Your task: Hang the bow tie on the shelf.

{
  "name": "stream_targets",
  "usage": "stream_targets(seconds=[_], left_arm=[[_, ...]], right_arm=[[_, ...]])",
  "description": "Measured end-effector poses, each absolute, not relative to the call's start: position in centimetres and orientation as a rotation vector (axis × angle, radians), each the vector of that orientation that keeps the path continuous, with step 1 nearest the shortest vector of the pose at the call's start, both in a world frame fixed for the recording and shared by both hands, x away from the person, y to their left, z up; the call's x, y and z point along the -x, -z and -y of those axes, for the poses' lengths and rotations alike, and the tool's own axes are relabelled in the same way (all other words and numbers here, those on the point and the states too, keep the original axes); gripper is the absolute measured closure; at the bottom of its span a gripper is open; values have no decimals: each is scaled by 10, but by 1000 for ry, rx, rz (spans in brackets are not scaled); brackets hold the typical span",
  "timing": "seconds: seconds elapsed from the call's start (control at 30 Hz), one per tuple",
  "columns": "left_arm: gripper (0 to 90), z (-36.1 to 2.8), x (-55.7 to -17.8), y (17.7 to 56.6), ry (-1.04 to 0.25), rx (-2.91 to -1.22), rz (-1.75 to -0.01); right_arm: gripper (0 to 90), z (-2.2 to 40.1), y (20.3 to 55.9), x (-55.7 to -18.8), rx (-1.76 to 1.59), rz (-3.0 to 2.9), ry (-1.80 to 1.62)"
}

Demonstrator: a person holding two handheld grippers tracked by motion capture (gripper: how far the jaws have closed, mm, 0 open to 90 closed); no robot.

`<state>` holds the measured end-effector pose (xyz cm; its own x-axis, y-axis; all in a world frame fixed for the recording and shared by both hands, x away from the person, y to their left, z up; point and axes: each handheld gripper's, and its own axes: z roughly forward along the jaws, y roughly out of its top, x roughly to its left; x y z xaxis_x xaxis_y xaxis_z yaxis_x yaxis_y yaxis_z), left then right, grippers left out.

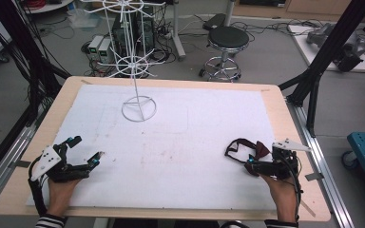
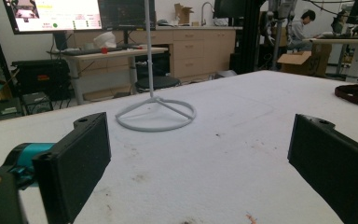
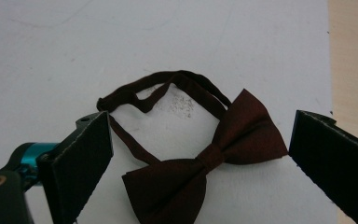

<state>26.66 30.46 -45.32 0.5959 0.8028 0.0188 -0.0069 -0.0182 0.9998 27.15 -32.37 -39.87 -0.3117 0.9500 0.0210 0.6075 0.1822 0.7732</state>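
Nearest the lens in your right gripper view, the two black fingers [image 3: 81, 156] stand wide apart over a dark maroon bow tie [image 3: 205, 172], released, with the bow lying between them and neither pad pressing on it. The bow tie lies flat on the white mat [image 3: 74, 56]; its knot sits roughly midway between the fingers, and its thin neck strap [image 3: 168, 84] loops away from the bow toward the far side of that view.

From the high view, your right gripper [image 1: 252, 164] hovers at the right side of the bench [image 1: 285, 114], just at the bow tie [image 1: 259, 149], with the strap curling off to its left. Your left gripper [image 1: 88, 152] rests well apart from it, near the left front corner of the mat, its fingers [image 2: 77, 158] also spread open with nothing between them.

A white wire stand [image 1: 139, 108] rises from its ring base at the far middle of the mat, well away from both hands. Beyond the bench a black stool [image 1: 227, 38] stands on the floor.
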Motion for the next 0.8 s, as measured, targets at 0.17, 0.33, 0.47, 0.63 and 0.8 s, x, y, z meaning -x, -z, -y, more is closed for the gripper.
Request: stream_targets(seconds=[0.17, 0.33, 0.47, 0.63, 0.8], left_arm=[[62, -304, -267, 453, -744, -1455, -715], [62, -305, -266, 453, -744, -1456, -715], [62, -304, -266, 453, -747, -1454, -714], [62, -305, -266, 453, -743, -1453, -715], [62, -305, -266, 453, -743, -1451, -712]], right_arm=[[56, 318, 399, -271, -1493, -2020, -903], [143, 313, 404, -271, -1528, -2105, -888], [133, 313, 409, -273, -1568, -2106, -875], [127, 313, 416, -276, -1621, -2094, -826], [127, 313, 421, -280, -1693, -2079, -810]])
